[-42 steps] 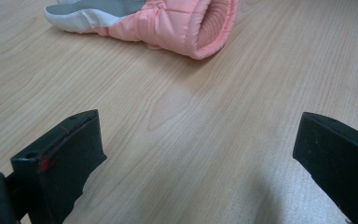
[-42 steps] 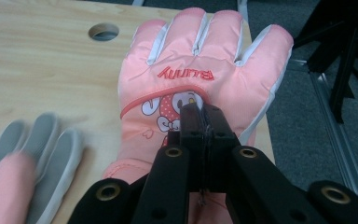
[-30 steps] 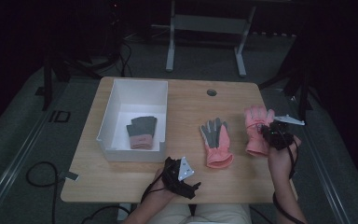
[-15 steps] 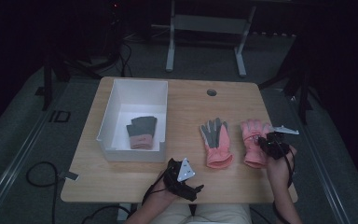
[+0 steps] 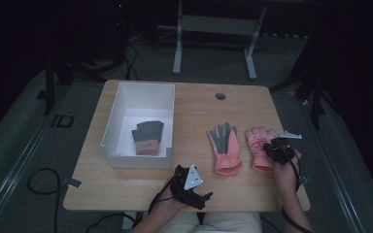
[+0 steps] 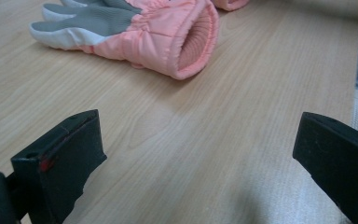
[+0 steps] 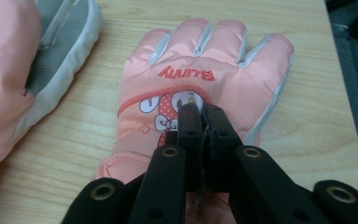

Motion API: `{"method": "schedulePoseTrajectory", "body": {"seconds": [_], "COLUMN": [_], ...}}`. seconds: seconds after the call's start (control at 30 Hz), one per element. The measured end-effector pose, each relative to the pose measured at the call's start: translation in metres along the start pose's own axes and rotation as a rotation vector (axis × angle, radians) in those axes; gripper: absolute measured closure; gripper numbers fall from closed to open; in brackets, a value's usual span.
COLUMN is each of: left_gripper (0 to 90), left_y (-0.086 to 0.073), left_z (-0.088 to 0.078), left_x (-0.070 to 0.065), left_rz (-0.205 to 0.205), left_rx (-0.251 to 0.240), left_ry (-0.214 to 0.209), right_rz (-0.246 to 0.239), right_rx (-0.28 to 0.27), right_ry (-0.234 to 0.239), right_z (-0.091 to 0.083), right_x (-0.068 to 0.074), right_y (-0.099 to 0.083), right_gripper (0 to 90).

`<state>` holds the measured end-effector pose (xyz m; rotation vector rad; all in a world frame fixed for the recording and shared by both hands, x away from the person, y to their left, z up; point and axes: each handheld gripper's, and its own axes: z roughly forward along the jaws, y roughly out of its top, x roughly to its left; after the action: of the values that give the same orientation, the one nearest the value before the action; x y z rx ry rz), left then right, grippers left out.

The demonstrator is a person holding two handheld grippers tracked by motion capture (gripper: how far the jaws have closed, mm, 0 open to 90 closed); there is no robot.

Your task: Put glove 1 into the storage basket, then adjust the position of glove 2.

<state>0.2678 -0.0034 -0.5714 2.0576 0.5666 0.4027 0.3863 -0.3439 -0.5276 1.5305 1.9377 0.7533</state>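
Two pink gloves lie on the wooden table (image 5: 194, 111). One glove (image 5: 225, 148) (image 6: 158, 32) (image 7: 32, 70) is palm up and shows grey. The other glove (image 5: 256, 141) (image 7: 214, 56), with a cartoon print, lies flat, back up, to its right. My right gripper (image 5: 273, 147) (image 7: 203, 112) sits low on the print with its jaws pinched on the fabric. They have just eased apart a hair, and the cloth is still between them. My left gripper (image 5: 201, 198) (image 6: 196, 154) rests open near the front edge and points at the palm-up glove's cuff. Nothing is between its jaws.
A white bin (image 5: 126, 97) stands at the table's left with a grey and pink glove pair (image 5: 148, 137) in it. A small round hole (image 5: 220, 96) sits near the far edge. Cables and a metal stand are on the dark floor around the table.
My right gripper has come down and toward me with the printed glove, which now lies flat on the table. The left gripper has stayed put.
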Motion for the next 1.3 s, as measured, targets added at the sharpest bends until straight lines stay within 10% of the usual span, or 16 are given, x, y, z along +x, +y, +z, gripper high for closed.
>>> {"method": "schedulePoseTrajectory", "body": {"seconds": [0.77, 1.07, 1.3], "left_gripper": [1.5, 1.7, 2.2], "left_y": [0.002, 0.002, 0.002], "left_z": [0.003, 0.003, 0.004], "left_x": [-0.001, -0.001, -0.002], "left_rz": [-0.006, -0.004, 0.0], "left_rx": [0.061, 0.07, 0.077], "left_ry": [0.008, 0.011, 0.008], "right_rz": [-0.059, -0.173, -0.172], "right_rx": [-0.044, -0.008, 0.027], "right_ry": [0.113, 0.139, 0.135], "right_z": [-0.037, -0.027, -0.014], "right_x": [-0.019, -0.021, -0.019], "right_y": [0.012, 0.016, 0.013], "right_gripper": [62.5, 60.8, 62.8]}}
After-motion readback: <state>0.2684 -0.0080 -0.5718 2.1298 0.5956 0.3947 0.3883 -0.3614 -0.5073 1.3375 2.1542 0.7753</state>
